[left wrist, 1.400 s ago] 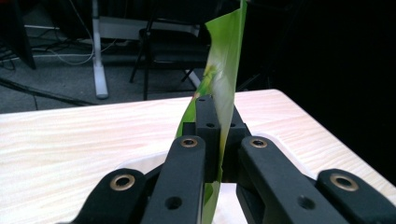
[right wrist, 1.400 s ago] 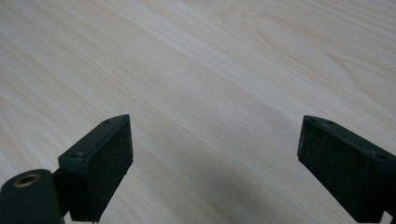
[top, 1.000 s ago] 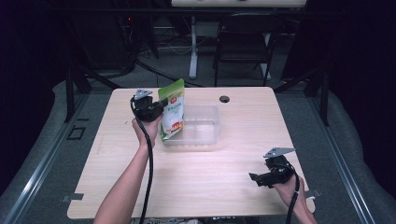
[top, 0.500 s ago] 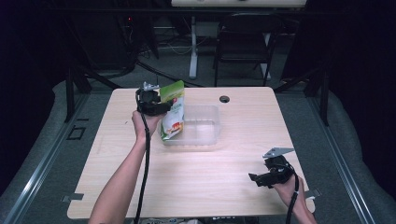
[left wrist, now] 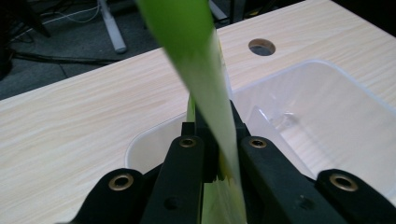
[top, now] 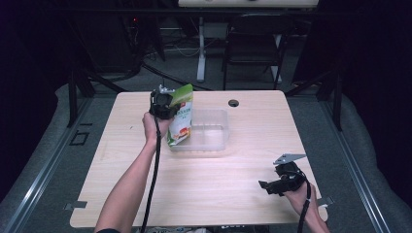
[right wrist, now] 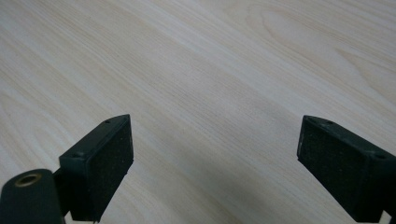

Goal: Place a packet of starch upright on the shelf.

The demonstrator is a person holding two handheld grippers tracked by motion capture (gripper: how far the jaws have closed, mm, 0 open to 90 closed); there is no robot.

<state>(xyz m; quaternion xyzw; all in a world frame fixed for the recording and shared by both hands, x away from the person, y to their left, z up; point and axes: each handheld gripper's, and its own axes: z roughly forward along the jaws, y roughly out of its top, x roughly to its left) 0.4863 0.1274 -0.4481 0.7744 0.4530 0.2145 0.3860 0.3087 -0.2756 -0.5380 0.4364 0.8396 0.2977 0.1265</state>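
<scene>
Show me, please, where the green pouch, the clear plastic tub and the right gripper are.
green pouch [top: 180, 118], high view, middle of its printed front.
clear plastic tub [top: 224, 130], high view, its right wall.
right gripper [top: 266, 187], high view, midway between its open fingertips.

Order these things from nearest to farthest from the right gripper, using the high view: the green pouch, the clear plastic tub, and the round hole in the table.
From the right gripper, at the table's near right:
1. Clear plastic tub, mid-table, up and left.
2. Green pouch, at the tub's left end, clamped in the left gripper.
3. Round hole, near the far edge.
</scene>
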